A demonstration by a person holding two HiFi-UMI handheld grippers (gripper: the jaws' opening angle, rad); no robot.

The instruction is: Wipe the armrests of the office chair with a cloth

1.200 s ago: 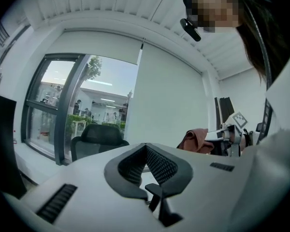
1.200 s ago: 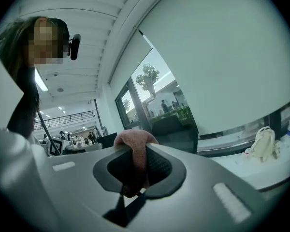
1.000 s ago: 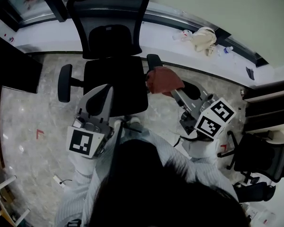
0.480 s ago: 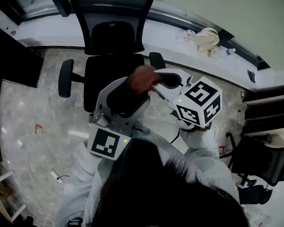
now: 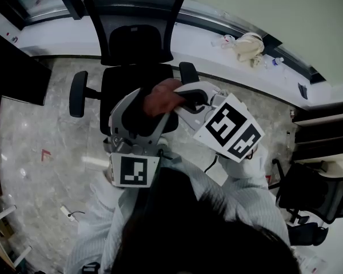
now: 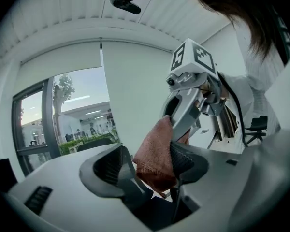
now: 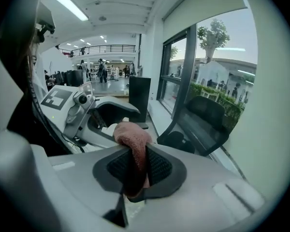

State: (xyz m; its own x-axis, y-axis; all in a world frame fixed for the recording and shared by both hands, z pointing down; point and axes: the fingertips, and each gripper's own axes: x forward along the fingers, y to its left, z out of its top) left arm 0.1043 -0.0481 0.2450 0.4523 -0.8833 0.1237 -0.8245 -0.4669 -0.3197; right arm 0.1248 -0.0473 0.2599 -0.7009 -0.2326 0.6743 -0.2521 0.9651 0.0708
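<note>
Gripping with the right gripper (image 7: 135,170): jaws pinched narrow on a fold of the rust-brown cloth (image 7: 131,138), which bunches above the pads and hangs a little below them. Standing wide at the left gripper (image 6: 145,166): jaws have just been opening, with the same cloth hanging between them, brushing the pad at 3 o'clock and clear of the pad at 9 o'clock, so no hold there. Meeting nose to nose in the head view, over the seat of the office chair (image 5: 134,44), cloth at the centre of the picture and off both armrests.

Seems to be a regrip of the cloth in the air, wiping not yet begun. To do it well:
- Keep the right clamp firm; only that one carries the cloth.
- Draw the left gripper straight back, without dragging the fabric along the pad it touches.
- Leave a loose flap below the pads, enough to lie flat on an armrest.
- Go next to the nearer armrest (image 5: 188,72), just at 1 o'clock of the cloth; then across to the other armrest (image 5: 78,93), at 9 o'clock of the seat.

Counted: two grippers, one cloth, two armrests, one chair in front, a second chair (image 5: 311,190) at 4 o'clock.
</note>
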